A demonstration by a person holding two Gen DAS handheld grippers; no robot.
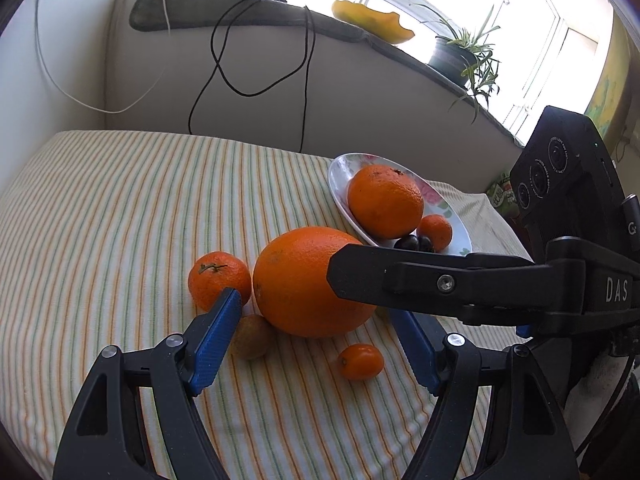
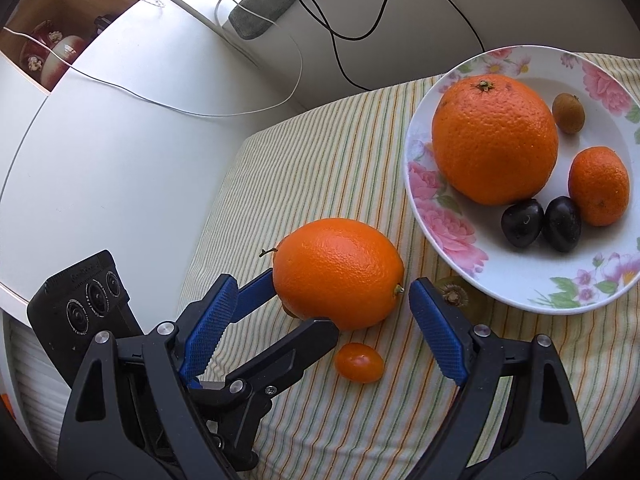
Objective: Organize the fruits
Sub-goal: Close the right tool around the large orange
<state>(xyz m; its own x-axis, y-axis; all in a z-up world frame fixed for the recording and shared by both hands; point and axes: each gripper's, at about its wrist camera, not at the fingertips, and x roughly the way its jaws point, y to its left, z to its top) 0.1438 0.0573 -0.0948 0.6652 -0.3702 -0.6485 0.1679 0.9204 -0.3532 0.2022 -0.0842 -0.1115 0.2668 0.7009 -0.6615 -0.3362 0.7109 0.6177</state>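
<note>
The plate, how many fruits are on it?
5: on the plate sit a big orange, a small mandarin, two dark fruits and a small brown fruit. More may hide behind the orange.

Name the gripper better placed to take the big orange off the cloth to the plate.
Right. The right gripper is open around the big orange, next to the plate; the left gripper is also open there.

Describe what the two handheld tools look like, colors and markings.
Both match: the left tool and right tool have black plastic frames with silver rivets and blue ridged finger pads. The right one's arm carries pale lettering "DAS". Each has a black block with three round lenses.
</note>
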